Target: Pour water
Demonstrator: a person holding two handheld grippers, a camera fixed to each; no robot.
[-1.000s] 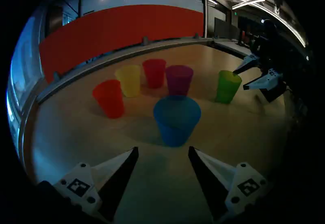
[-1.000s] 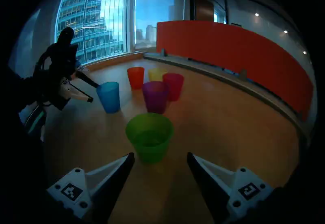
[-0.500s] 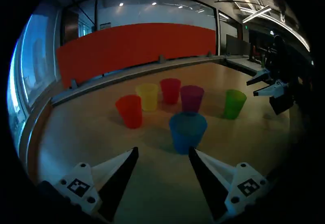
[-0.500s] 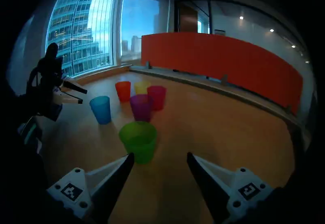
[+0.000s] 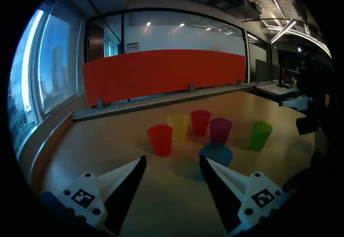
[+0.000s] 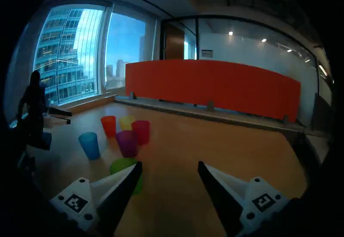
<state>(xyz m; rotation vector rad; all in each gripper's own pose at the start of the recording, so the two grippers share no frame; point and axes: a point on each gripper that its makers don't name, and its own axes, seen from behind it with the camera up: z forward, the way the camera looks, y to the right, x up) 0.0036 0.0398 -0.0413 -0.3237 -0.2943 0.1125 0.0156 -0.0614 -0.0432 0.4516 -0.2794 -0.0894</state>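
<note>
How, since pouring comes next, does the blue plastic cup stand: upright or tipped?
Upright: the blue plastic cup stands on its narrow base, open rim upward.

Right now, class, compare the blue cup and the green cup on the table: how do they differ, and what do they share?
Colour: the blue cup is blue, the green cup green. Place: the blue cup stands nearest the left gripper, partly behind one finger; the green cup stands nearest the right gripper, likewise partly hidden. Both stand upright on the table, with neither held.
</note>
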